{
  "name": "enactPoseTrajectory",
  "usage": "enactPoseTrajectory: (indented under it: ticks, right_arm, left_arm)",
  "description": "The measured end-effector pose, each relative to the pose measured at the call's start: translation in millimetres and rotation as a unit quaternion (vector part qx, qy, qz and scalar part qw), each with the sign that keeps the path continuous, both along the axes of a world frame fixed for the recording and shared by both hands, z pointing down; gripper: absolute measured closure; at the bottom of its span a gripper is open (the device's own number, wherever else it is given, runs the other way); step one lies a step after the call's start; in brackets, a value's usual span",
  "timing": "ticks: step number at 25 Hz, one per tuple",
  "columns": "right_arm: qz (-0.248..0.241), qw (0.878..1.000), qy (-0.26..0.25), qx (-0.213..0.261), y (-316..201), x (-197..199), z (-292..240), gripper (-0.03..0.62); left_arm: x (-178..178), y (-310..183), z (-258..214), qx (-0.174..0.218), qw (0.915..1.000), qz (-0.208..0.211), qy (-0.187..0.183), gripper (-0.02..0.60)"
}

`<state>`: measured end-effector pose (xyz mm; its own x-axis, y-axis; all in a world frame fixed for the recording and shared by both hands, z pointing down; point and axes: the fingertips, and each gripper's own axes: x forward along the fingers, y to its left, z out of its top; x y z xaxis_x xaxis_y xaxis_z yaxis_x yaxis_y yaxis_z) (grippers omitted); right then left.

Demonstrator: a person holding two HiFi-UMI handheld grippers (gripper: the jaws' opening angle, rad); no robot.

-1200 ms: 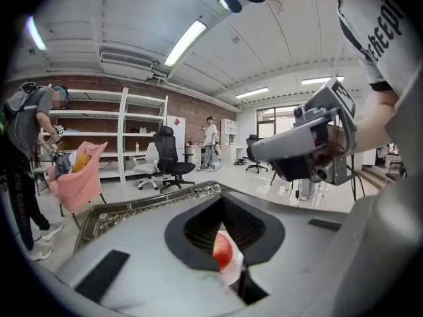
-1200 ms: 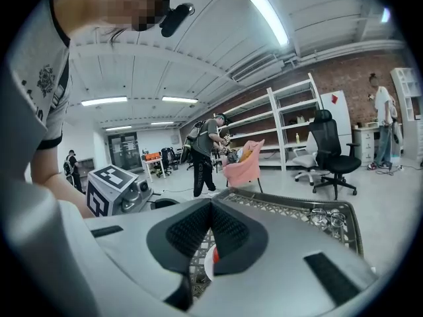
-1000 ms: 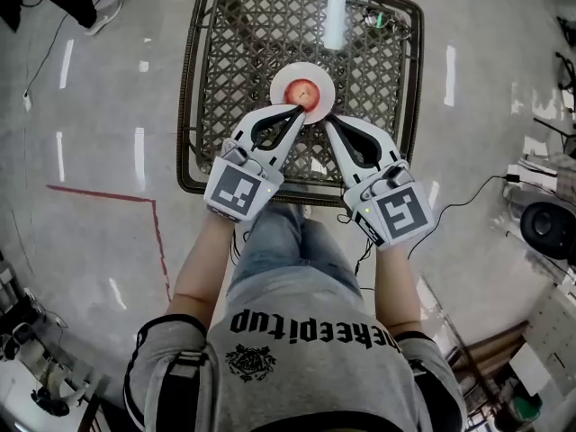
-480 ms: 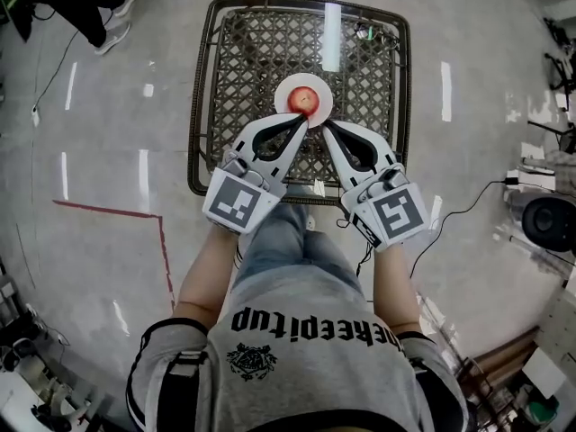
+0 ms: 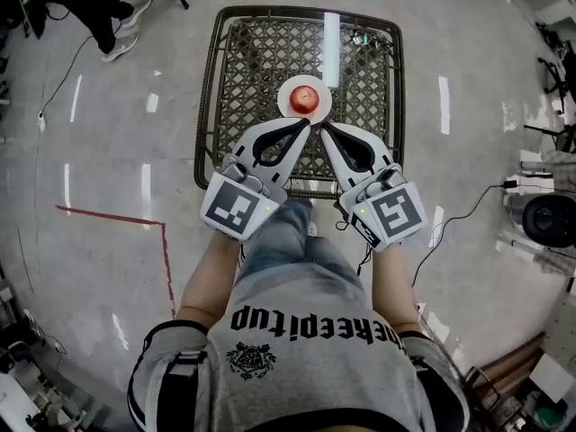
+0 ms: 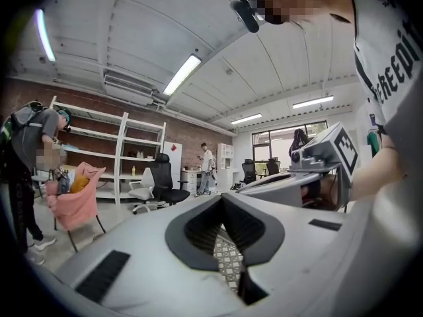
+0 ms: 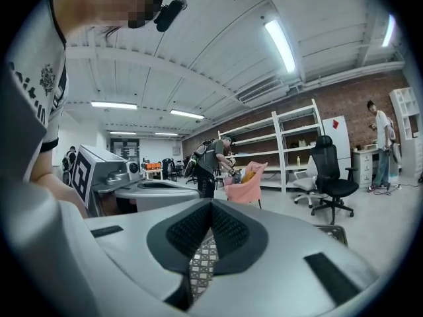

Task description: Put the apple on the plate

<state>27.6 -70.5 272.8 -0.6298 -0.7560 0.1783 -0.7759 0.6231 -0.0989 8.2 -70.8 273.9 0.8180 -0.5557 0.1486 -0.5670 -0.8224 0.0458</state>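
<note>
A red apple [image 5: 305, 96] rests on a small white plate [image 5: 291, 108] in the middle of the lattice-topped table [image 5: 243, 70]. My left gripper [image 5: 304, 126] and right gripper [image 5: 325, 128] hover side by side just short of the plate's near rim, tips angled toward each other, both shut and holding nothing. In the left gripper view the jaws [image 6: 221, 200] meet with only the lattice showing below them. The right gripper [image 7: 211, 207] looks the same in its own view. Neither gripper view shows the apple or plate.
A bright light reflection [image 5: 331, 34] lies on the table's glass top. Someone's legs [image 5: 108, 12] stand at the far left and a red tape line [image 5: 117, 218] marks the floor. A pink chair [image 6: 73, 200], office chairs [image 7: 330, 177] and shelves [image 6: 125, 150] fill the room.
Both grippers have lifted and drawn back from the plate, where their tips were beside the apple. The apple stays on the plate, which now looks smaller and farther off.
</note>
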Motion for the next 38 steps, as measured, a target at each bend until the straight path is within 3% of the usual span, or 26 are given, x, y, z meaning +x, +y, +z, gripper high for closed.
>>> enactPoseTrajectory:
  ticks: [20,24,28,35,38]
  right_arm:
    - [-0.001,0.999,0.007,0.042,57.9,-6.9,-37.4,0.597]
    - [-0.004,0.999,0.011,0.049,68.2,-8.2,-42.7,0.597]
    - [-0.009,0.998,0.009,0.055,76.1,-7.8,-45.4,0.597]
    - [-0.013,0.998,0.006,0.064,84.4,-9.2,-49.8,0.597]
    - [-0.014,0.998,0.006,0.067,88.8,-9.4,-53.2,0.597]
  left_arm:
    - [-8.0,60.8,-34.6,0.024,0.9997,0.0,0.01,0.565]
    - [-8.6,69.0,-44.3,0.062,0.9978,0.002,0.024,0.565]
    - [-7.4,76.3,-45.6,0.072,0.9971,0.002,0.023,0.565]
    - [-6.5,86.2,-47.9,0.059,0.998,0.002,0.02,0.565]
    - [-6.8,89.2,-53.0,0.074,0.9969,0.002,0.024,0.565]
